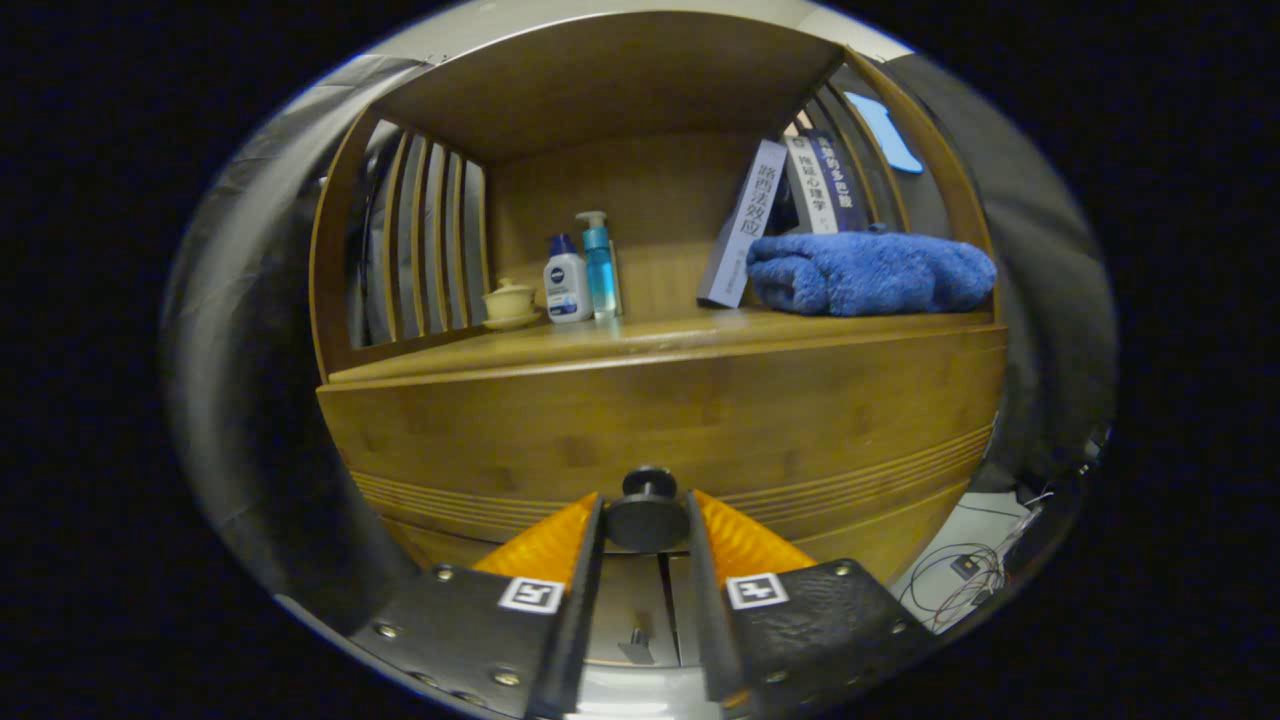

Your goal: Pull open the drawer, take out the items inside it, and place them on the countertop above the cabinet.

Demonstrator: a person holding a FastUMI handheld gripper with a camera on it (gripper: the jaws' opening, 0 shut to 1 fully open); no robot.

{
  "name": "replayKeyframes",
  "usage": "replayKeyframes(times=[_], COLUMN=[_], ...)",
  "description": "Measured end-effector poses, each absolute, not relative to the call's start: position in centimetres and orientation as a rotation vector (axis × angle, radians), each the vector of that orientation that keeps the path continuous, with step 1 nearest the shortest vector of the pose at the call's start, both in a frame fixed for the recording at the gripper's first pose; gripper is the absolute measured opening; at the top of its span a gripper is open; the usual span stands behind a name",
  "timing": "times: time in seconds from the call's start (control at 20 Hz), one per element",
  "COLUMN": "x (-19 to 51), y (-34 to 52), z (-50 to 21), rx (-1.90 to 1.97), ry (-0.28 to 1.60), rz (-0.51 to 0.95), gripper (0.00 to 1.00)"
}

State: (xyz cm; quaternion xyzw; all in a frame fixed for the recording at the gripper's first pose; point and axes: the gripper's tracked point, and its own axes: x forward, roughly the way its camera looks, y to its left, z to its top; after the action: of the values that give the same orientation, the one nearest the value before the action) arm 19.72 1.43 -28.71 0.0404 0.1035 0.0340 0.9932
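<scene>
A bamboo cabinet fills the view, its drawer front [660, 425] closed flush below the countertop [640, 335]. A round dark knob [648, 510] juts from the drawer front. My gripper [647, 520] has one finger on each side of that knob, both pressing against it. What lies inside the drawer is hidden.
On the countertop stand a small cup on a saucer [511, 303], a white bottle [567, 280] and a blue pump bottle [598, 265] at the left. Leaning books [745, 235] and a folded blue towel [870, 272] occupy the right. Cables [965, 580] lie on the floor, lower right.
</scene>
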Motion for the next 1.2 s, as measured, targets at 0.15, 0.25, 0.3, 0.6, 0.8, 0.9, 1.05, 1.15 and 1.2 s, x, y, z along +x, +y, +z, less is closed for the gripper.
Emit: replayKeyframes(times=[0.15,0.25,0.3,0.6,0.8,0.9,1.05,1.15,1.2], x=[19.9,20.3,20.4,19.2,15.7,13.5,10.0,8.3,7.6], y=[1.3,1.4,1.6,1.5,1.6,1.5,1.2,0.9,0.8], z=[-28.3,-28.3,-28.5,-28.9,-28.8,-28.5,-28.6,-28.4,-28.2], rx=[0.004,0.045,0.073,0.014,0.055,0.028,0.093,0.089,0.075], ry=[0.170,0.162,0.161,0.195,0.210,0.191,0.213,0.222,0.222], rz=[0.021,-0.018,-0.009,0.067,0.041,0.040,0.063,0.055,0.053], gripper=[0.44,0.44,0.44,0.32,0.26,0.26,0.26,0.26,0.26])
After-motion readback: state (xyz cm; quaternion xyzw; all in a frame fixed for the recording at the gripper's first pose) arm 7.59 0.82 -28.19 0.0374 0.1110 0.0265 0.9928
